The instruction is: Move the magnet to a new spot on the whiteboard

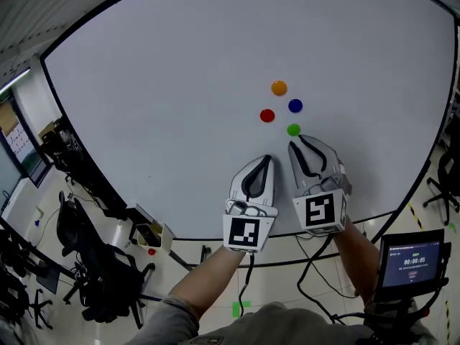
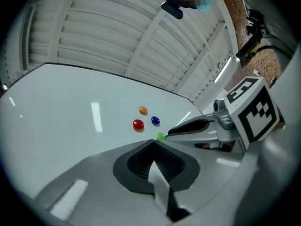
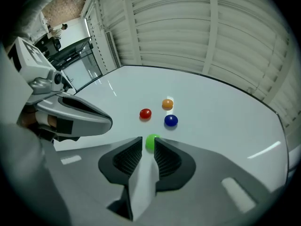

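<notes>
Glossy whiteboard (image 1: 180, 63) fills the view, two grippers low against it. Nearest, the left gripper (image 1: 267, 158) has its jaws pressed together on nothing. The right gripper (image 1: 293, 145) stands parted, the green magnet (image 1: 293, 129) just past its tips at twelve o'clock. It is probably light, hard and slick (a domed button), so pinch its rim squarely. There are four magnets, one per colour: beyond the green one lie the red magnet (image 1: 267, 116) at ten o'clock, the blue magnet (image 1: 295, 106) and, farthest, the orange magnet (image 1: 279, 88).

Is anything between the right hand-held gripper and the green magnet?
Nothing visible does. The green magnet sits right at the parted tips of the right hand-held gripper; the red magnet, blue magnet and orange magnet lie beyond it.
</notes>
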{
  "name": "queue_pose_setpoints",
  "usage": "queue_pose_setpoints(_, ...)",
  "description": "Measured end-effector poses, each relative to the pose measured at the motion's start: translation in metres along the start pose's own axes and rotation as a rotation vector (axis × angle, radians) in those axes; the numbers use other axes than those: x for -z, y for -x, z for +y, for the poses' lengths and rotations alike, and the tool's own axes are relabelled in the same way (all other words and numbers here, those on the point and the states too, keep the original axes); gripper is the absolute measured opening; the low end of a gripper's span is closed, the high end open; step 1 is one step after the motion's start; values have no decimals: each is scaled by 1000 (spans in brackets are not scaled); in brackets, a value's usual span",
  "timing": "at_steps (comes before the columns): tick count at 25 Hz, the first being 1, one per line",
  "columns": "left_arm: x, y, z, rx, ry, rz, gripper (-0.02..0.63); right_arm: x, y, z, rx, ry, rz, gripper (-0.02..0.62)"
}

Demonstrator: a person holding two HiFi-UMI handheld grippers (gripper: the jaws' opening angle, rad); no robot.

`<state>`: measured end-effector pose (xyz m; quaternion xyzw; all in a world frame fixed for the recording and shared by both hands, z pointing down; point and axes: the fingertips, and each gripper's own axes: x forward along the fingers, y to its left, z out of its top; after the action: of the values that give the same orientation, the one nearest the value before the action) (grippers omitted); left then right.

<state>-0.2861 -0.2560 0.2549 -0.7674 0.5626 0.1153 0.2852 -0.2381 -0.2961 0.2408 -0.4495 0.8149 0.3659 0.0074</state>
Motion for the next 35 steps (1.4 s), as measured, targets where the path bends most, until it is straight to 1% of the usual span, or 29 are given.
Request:
queue_pose_setpoints(1, -1, 1, -1, 0, 1, 0, -2, -2, -1, -1, 4, 12, -3, 105)
queue_pose_setpoints(2, -2, 2, -2, 0, 1, -2, -2, -4, -2, -3, 8, 21, -3, 117)
queue_pose_setpoints(9, -8, 3, -4, 5, 16, -19, -2, -12, -4, -13, 36, 49, -1, 130)
queue_pose_setpoints(11, -8, 2, -5, 11, 25, -21, -2, -9, -6, -15, 33, 42, 13, 175)
queue_pose_setpoints(13, -8, 0, -7, 16, 36, -26, -2, -6, -8, -18, 29, 33, 24, 175)
queue_pose_setpoints(14, -9, -1, -8, 20, 40, -29, -2, -6, -8, -20, 29, 34, 26, 152)
queue_pose_setpoints(16, -10, -3, -11, 29, 48, -34, -2, -8, -6, -23, 27, 33, 30, 132)
queue_pose_setpoints(23, -13, -13, -29, 86, 81, -47, -2, -4, 0, -39, 37, 41, 56, 129)
queue_pose_setpoints(28, -9, -22, -49, 140, 99, -48, -2, 14, 8, -57, 70, 31, 91, 129)
queue_pose_setpoints(32, 0, -23, -58, 170, 122, -58, -2, 27, 12, -63, 86, 25, 110, 129)
queue_pose_setpoints(34, 0, -35, -74, 179, 126, -62, -2, 38, 20, -84, 97, 19, 114, 129)
queue_pose_setpoints(35, -4, -52, -93, 185, 125, -64, -2, 47, 28, -109, 106, 14, 119, 129)
